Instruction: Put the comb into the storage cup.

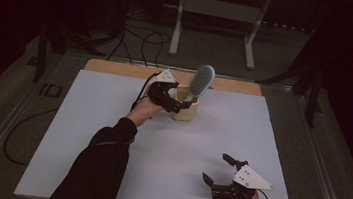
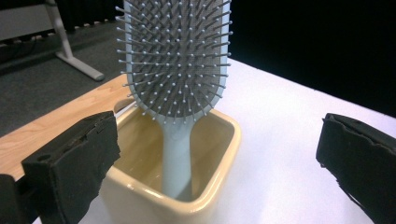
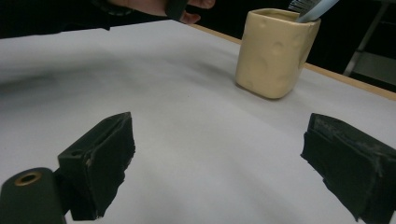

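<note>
Left tool (image 1: 176, 104) reaches forward, right tool (image 1: 217, 169) near; both agape.

Hairbrush (image 1: 201, 82): I see it standing in the cup (image 1: 185, 111), upper centre.
Left gripper (image 1: 176, 105): beside cup.
Right gripper (image 1: 216, 170): lower right.

White-topped table (image 1: 110, 137) w/ wood far edge; cream cup (image 1: 185, 111) near back.

Cup (image 2: 205, 196): cream, glossy, looks glazed ceramic; dimpled outer wall (right gripper view). Brush (image 2: 177, 60): pale blue smooth plastic handle, grey matt pad, thin pale bristles. Table (image 1: 117, 67): light wood at far edge, matt white sheet (image 1: 174, 144) over it. Jaw pads: black, matt, rough-edged rubber or foam.
</note>
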Demonstrator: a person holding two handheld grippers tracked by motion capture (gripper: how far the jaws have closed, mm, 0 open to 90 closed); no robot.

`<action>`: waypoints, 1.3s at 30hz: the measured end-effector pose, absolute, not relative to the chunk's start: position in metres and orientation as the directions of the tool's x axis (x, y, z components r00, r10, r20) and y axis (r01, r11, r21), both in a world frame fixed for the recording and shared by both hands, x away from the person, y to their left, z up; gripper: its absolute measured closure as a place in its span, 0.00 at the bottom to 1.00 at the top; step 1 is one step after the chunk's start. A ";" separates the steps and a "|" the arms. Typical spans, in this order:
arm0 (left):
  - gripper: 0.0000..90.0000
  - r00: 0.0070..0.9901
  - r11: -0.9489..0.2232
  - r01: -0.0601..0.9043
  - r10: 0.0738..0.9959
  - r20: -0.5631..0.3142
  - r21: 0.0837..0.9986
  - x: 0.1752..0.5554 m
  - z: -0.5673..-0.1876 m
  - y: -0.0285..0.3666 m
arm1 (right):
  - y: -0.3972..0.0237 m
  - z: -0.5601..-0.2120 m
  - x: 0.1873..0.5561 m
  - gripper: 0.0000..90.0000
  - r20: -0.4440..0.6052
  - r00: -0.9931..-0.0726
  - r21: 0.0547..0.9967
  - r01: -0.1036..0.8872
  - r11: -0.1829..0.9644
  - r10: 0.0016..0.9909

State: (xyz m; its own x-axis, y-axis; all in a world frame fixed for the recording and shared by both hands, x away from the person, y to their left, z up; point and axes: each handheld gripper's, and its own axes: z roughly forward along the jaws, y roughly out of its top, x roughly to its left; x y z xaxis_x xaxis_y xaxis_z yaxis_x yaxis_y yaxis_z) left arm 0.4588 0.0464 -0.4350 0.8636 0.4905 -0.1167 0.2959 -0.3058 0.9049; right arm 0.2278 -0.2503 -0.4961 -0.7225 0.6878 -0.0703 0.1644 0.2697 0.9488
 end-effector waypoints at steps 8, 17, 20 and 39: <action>0.00 0.872 -0.335 0.316 0.471 -0.133 0.887 0.452 -0.429 0.063 | -0.250 -0.496 0.229 0.10 -0.070 -0.723 0.949 0.165 0.270 0.688; 0.00 0.876 -0.367 0.306 0.470 -0.110 0.878 0.439 -0.422 0.083 | -0.249 -0.496 0.230 0.10 -0.073 -0.722 0.948 0.164 0.273 0.688; 0.00 0.874 -0.363 0.308 0.473 -0.111 0.879 0.435 -0.420 0.090 | -0.249 -0.495 0.229 0.11 -0.082 -0.720 0.947 0.159 0.279 0.689; 0.00 0.860 -0.374 0.320 0.500 -0.101 0.871 0.408 -0.422 0.137 | -0.249 -0.498 0.234 0.11 -0.069 -0.722 0.943 0.177 0.281 0.689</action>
State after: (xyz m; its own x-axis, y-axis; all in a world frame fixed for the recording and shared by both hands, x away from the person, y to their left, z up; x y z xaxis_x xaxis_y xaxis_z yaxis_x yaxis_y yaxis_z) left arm 0.4082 0.1366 -0.4217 0.8598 0.5004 -0.1012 0.3201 -0.3738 0.8705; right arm 0.2337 -0.2487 -0.4978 -0.7216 0.6888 -0.0695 0.1771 0.2807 0.9433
